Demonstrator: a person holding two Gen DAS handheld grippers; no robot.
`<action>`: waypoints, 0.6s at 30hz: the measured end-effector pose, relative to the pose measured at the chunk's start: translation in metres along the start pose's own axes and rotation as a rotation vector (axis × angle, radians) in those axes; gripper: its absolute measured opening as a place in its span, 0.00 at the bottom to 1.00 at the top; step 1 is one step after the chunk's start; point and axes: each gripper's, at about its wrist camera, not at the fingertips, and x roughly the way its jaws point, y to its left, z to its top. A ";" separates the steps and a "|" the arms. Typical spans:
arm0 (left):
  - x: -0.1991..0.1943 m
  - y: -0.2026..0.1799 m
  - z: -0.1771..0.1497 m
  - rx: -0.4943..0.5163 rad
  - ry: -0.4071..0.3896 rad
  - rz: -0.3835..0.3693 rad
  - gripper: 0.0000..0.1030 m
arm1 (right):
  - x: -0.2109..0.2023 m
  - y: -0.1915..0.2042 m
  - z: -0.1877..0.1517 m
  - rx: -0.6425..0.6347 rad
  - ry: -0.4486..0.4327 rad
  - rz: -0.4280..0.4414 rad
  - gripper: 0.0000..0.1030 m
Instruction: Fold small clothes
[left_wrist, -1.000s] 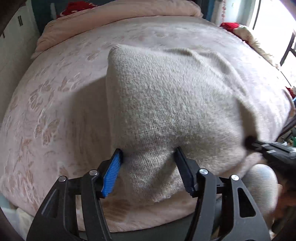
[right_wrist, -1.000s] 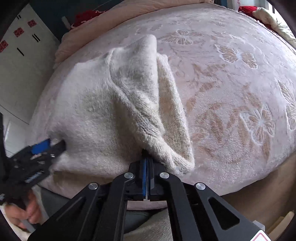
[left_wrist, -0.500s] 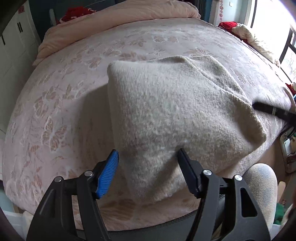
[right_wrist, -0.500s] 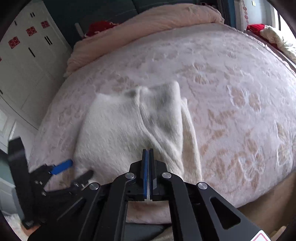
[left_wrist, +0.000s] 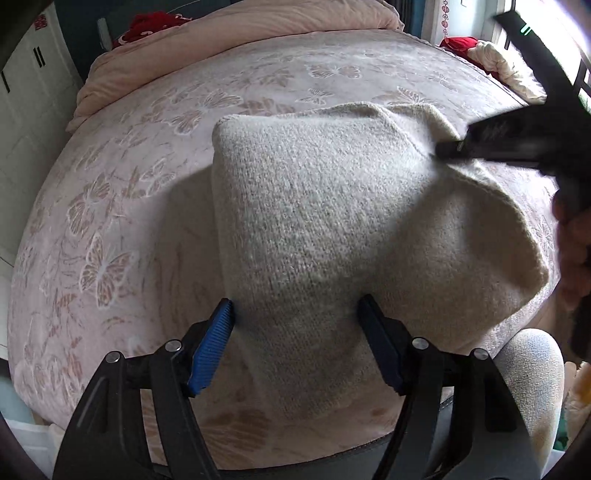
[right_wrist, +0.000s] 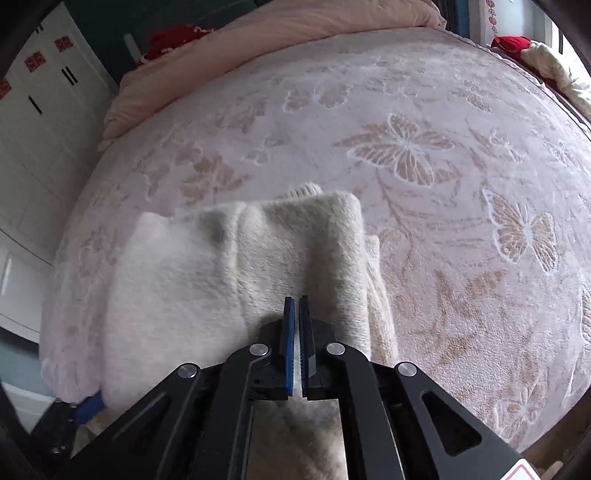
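A cream knitted garment (left_wrist: 332, 221) lies folded on the pink butterfly bedspread (left_wrist: 129, 206). My left gripper (left_wrist: 297, 314) is open, its jaws standing on either side of the garment's near edge. My right gripper (right_wrist: 297, 306) is shut, with no cloth visibly between the pads; it hovers over the garment (right_wrist: 207, 288) near its right fold. In the left wrist view the right gripper (left_wrist: 443, 149) reaches in from the right, its tip over the garment's far right part.
A rolled pink quilt (left_wrist: 240, 33) and a red item (left_wrist: 151, 24) lie at the bed's head. White wardrobe doors (right_wrist: 40, 122) stand to the left. A cream and red bundle (left_wrist: 495, 62) lies at the far right. A grey knee (left_wrist: 528, 380) is at the near edge.
My right gripper has moved forward over the garment toward its far right part. The garment's right side has been laid further over. My left gripper has stayed open at the near edge.
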 end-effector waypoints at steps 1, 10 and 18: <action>0.000 0.000 0.000 -0.002 -0.001 -0.001 0.67 | -0.009 0.005 0.002 -0.011 -0.020 0.007 0.02; 0.002 -0.001 0.000 0.003 0.002 0.012 0.69 | 0.052 0.004 0.050 0.050 0.055 -0.013 0.00; 0.002 0.008 0.001 -0.024 0.026 -0.026 0.72 | -0.002 0.003 0.030 -0.010 -0.053 0.003 0.04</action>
